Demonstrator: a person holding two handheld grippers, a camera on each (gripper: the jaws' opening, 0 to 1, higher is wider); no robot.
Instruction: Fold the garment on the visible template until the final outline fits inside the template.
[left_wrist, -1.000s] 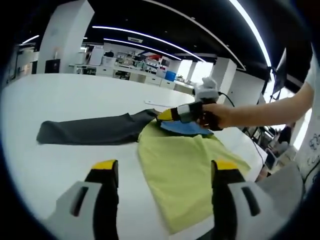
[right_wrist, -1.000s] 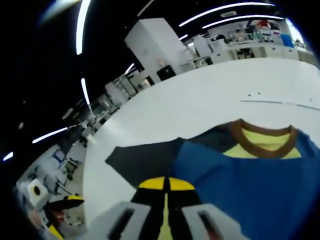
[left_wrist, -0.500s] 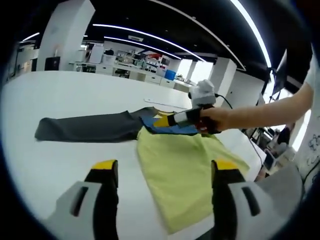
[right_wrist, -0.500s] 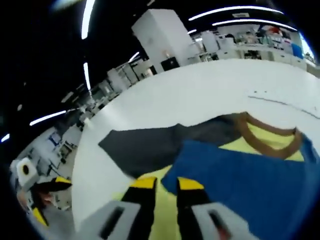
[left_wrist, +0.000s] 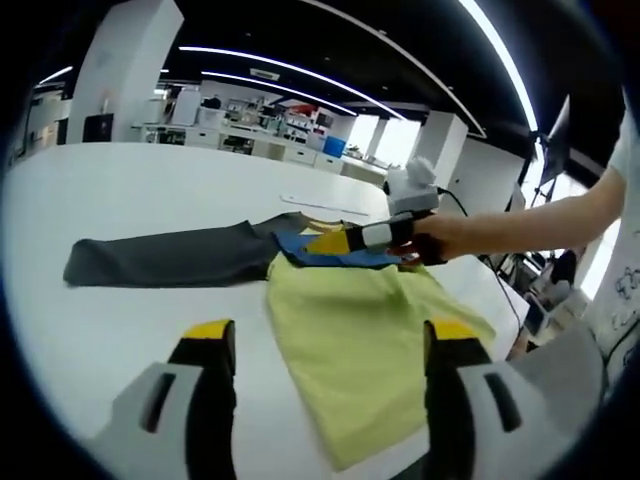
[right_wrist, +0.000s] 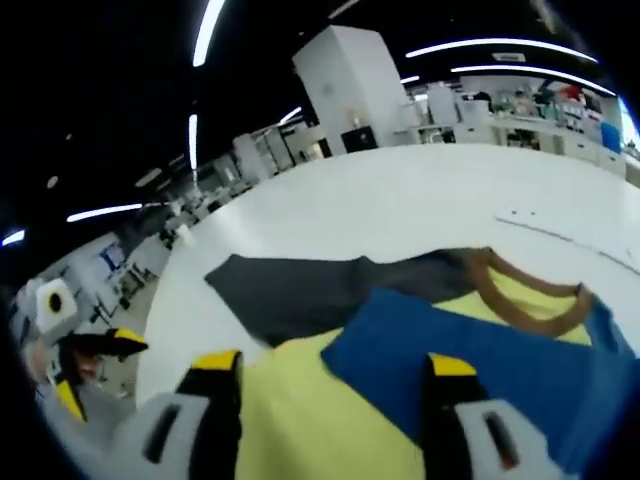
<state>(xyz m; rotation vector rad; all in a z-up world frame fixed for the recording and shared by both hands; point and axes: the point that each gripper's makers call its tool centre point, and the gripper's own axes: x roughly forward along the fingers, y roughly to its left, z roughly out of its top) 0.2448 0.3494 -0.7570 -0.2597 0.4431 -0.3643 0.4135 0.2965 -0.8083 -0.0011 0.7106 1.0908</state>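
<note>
so we are partway through the fold, as we judge it: the garment (left_wrist: 350, 320) lies spread on the white table (left_wrist: 120, 200), its yellow-green body nearest us, a blue sleeve (right_wrist: 480, 350) laid in across the chest just below the brown collar (right_wrist: 520, 295), and a dark grey sleeve (left_wrist: 170, 255) stretched out flat and well away from the body. that grey sleeve looks like the part left to bring in. we cannot make out the template's outline anywhere around the garment, so we cannot tell how near the fit is.

the right gripper (left_wrist: 335, 240) hangs over the blue sleeve beside the collar; in its own view its jaws stand wide apart with nothing between them, so it holds nothing. the left gripper (left_wrist: 325, 345) hovers low at the hem end of the garment, jaws also parted and empty.

next, we think, one of us must reach past the collar to the grey sleeve, pinch it near the cuff and carry it over the yellow-green body, keeping the cloth flat so the blue sleeve is not dragged along.

the table is broad, plain and matte. beyond the garment's far side the room is an open hall with white pillars, benches of equipment and long ceiling light strips.
</note>
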